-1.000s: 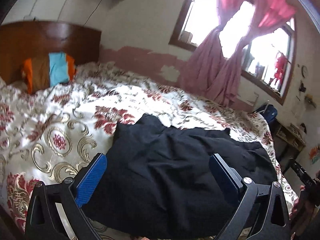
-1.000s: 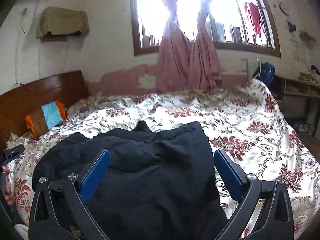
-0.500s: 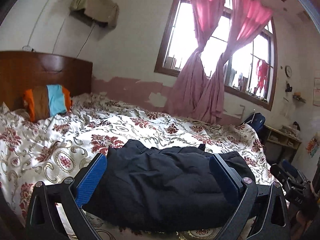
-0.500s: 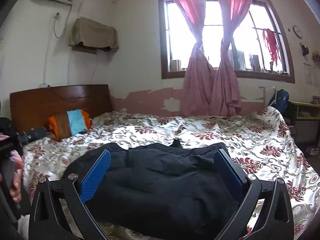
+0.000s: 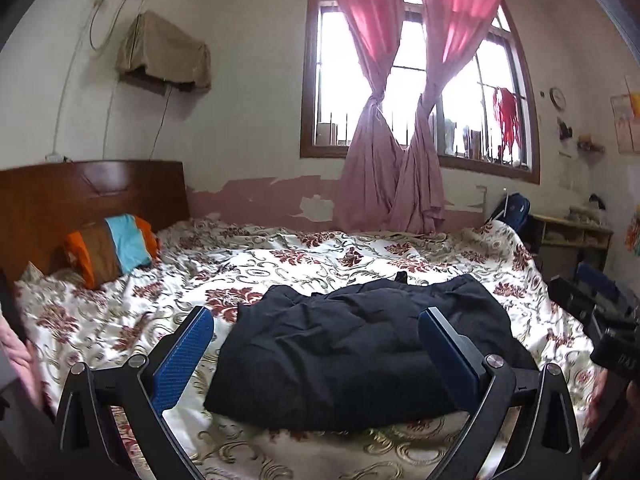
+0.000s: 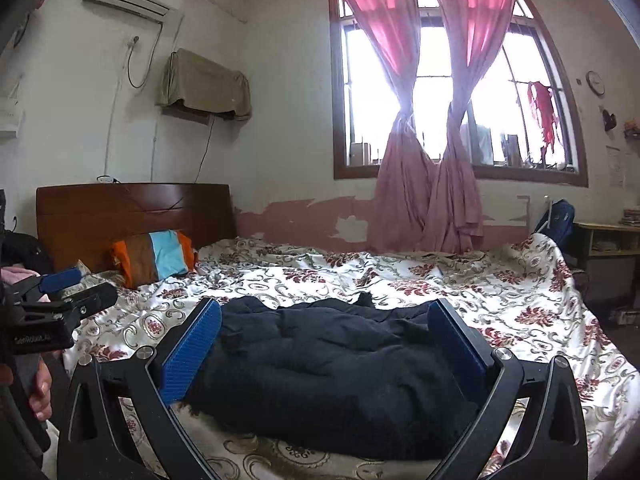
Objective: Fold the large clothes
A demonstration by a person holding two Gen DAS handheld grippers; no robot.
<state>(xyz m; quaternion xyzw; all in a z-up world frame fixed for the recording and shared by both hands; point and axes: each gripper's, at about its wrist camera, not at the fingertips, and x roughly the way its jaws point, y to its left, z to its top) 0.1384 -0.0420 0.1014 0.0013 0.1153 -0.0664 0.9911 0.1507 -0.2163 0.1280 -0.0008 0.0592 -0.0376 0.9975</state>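
Observation:
A black garment (image 5: 352,348) lies folded into a thick bundle on the floral bedspread (image 5: 280,264), near the bed's front edge. It also shows in the right wrist view (image 6: 340,372). My left gripper (image 5: 316,344) is open and empty, held back from the bed's edge with the bundle seen between its blue pads (image 5: 182,354). My right gripper (image 6: 326,340) is open and empty, also off the bed in front of the bundle. Each gripper shows at the edge of the other's view: the right one (image 5: 596,308) and the left one (image 6: 64,292).
A striped orange, brown and blue pillow (image 5: 110,246) leans on the wooden headboard (image 5: 80,196). Pink curtains (image 5: 396,184) hang at the window behind the bed. A desk with shelves (image 5: 576,240) and a blue bag (image 5: 514,208) stand at the right.
Both grippers have pulled back and levelled out from above the garment, so the views now look across the bed at the far wall. The garment has stayed put.

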